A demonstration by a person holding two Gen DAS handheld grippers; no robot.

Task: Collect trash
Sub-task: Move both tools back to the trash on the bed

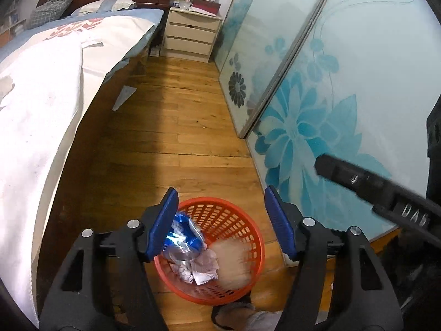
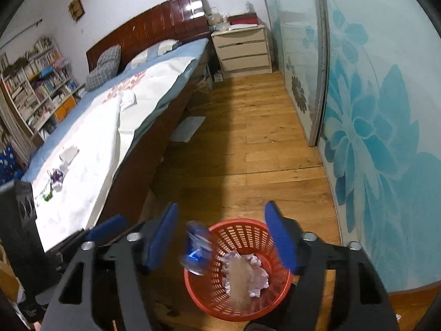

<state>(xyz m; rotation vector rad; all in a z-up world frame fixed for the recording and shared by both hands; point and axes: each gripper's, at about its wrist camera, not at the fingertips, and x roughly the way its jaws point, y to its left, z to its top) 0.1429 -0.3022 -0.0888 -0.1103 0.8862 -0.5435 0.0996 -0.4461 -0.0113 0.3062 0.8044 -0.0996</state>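
We are in a bedroom of a home. A bed with a dark red wooden headboard fills the left side, made up with a blue sheet, a white cover and a checked pillow near the head end. Beside the head of the bed stands a cream nightstand with three drawers, its top crowded with small things. Along the right wall run sliding wardrobe doors of frosted glass printed with large blue flowers. At the far left, crowded bookshelves hold rows of books. The wooden plank floor carries an orange plastic wastebasket with crumpled paper inside.
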